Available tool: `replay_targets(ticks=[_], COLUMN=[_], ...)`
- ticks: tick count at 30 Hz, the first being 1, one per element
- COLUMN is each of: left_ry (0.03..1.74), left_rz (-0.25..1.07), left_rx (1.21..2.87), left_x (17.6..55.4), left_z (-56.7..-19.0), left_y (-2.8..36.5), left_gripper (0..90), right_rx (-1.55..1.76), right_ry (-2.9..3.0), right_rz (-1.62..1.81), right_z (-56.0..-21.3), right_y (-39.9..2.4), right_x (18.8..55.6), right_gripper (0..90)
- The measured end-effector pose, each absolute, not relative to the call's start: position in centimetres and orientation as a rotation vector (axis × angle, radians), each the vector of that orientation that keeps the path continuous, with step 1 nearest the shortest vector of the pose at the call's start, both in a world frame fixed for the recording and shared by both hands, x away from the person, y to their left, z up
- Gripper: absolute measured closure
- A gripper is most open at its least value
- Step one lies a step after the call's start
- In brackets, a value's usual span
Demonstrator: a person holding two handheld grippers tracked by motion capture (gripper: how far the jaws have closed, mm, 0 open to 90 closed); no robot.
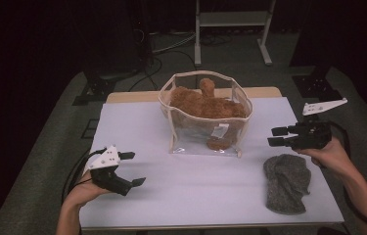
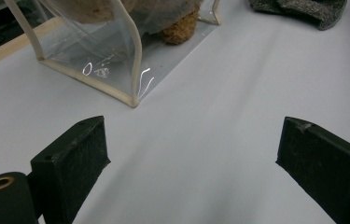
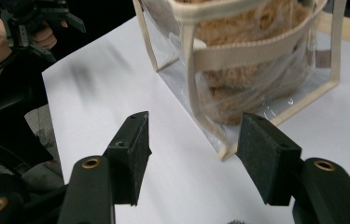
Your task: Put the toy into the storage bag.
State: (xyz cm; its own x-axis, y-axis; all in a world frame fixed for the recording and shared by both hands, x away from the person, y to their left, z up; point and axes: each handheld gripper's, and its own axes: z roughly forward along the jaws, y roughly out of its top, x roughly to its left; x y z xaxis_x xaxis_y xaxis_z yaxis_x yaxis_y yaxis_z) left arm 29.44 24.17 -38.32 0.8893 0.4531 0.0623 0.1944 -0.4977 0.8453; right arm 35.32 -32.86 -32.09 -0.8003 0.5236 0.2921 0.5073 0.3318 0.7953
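Two hand-held grippers sit nearest, one in each of the person's hands. At seven o'clock on the counter [image 1: 191, 196], the left hand-held gripper [image 1: 134, 169] hovers with its jaws spread wide and nothing between them. At four o'clock lies one grey knitted cloth [image 1: 286, 182], flat and crumpled. Just beyond it, at three o'clock, the right hand-held gripper [image 1: 275, 136] points toward the middle, its jaws apart and empty. Farther off, at twelve o'clock, stands one clear plastic bag [image 1: 205, 115] with cream trim, upright and open-topped; one brown plush toy [image 1: 203, 105] sits inside it.
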Motion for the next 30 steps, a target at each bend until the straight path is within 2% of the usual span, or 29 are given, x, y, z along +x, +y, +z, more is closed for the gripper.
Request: replay_targets(ticks=[30], left_ry=[0.545], left_rz=[0.35], left_rx=[2.076], left_x=[29.8], left_z=[-39.5], left_y=[24.0], left_gripper=[8.0], right_rx=[1.174], right_ry=[2.522], right_rz=[1.576], right_z=[-40.3], right_y=[-34.6], right_x=[34.1], right_gripper=[32.7])
